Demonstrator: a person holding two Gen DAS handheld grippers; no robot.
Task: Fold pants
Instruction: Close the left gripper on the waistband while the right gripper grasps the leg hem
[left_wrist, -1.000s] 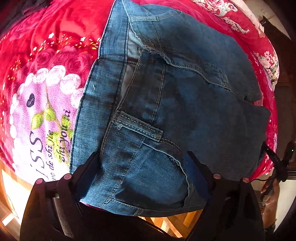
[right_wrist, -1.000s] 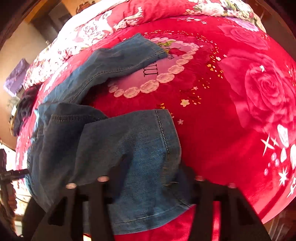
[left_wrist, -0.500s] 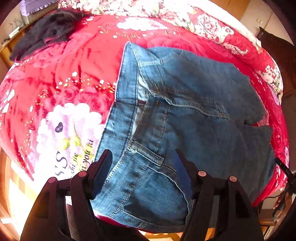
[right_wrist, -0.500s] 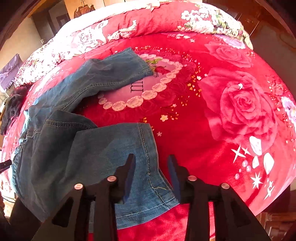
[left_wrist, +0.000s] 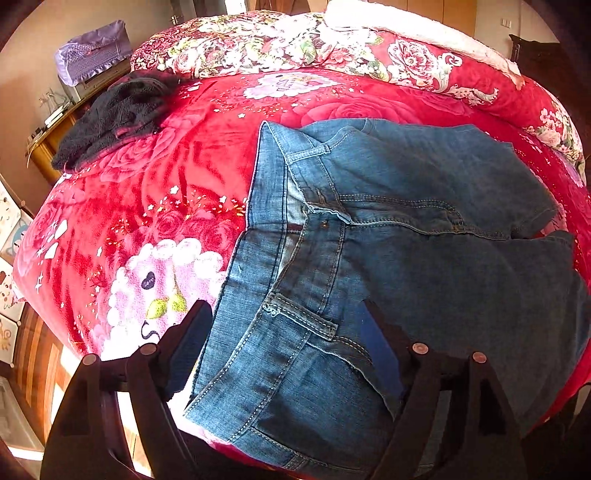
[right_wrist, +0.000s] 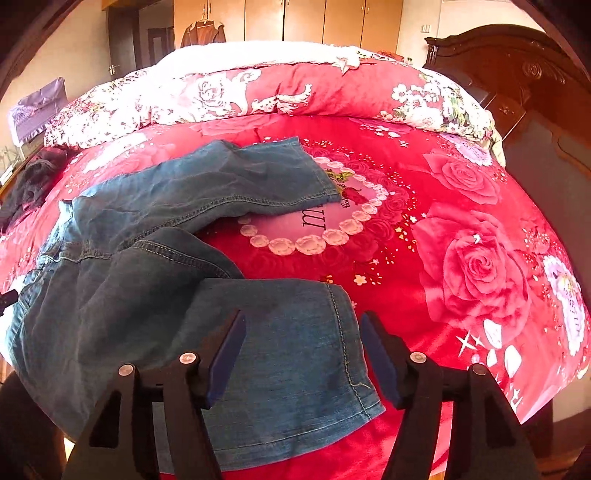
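Blue jeans (left_wrist: 406, 236) lie spread on a red floral blanket (left_wrist: 166, 192). The left wrist view shows the waistband end, with the waist toward the left. My left gripper (left_wrist: 288, 325) is open and empty, raised above the near waistband corner. The right wrist view shows the two legs (right_wrist: 207, 192) apart; the near leg's hem (right_wrist: 303, 350) lies below my right gripper (right_wrist: 301, 332), which is open and empty above it.
A dark garment (left_wrist: 110, 114) lies on the bed's far left. A rolled floral quilt (right_wrist: 280, 92) runs along the far side. A dark wooden headboard (right_wrist: 517, 81) stands at the right. The bed's front edge is near both grippers.
Both grippers have let go of the jeans, opened and pulled up and back. The jeans now lie flat on the bed and more of the room shows.
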